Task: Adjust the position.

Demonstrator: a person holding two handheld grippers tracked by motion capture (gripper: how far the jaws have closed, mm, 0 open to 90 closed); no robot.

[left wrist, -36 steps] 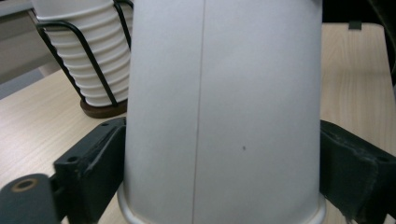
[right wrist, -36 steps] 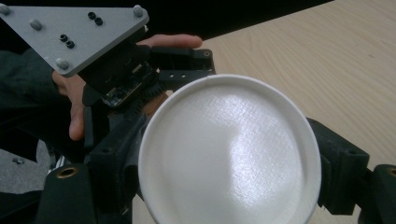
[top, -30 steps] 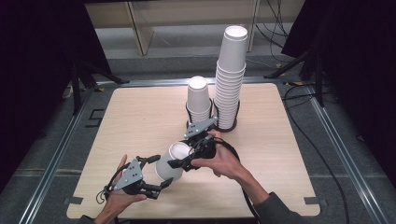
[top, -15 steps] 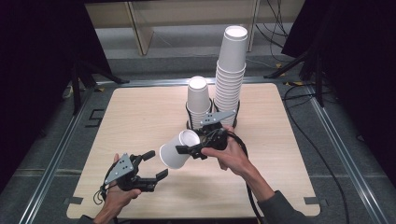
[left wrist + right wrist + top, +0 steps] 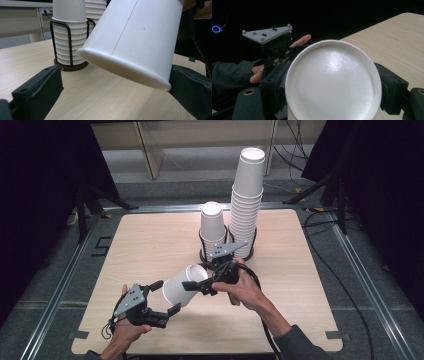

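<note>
White paper cup [image 5: 184, 286] is gripped near its rim by the right tongs [image 5: 199, 287] and held tilted above the counter [image 5: 150, 240], its base pointing toward the left tongs [image 5: 165, 297]. Those left tongs are spread wide around the cup's base. Behind, two cup stacks [image 5: 246, 200] are seen in a wire holder [image 5: 227, 254].

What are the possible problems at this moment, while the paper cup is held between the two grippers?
1. The right gripper holds the tilted paper cup near one end, so it might slip or get crushed.
2. The left gripper is open around the cup's other end; shutting off-centre could knock it loose.
3. The tall stack of cups stands just behind the right hand and could be bumped.
</note>
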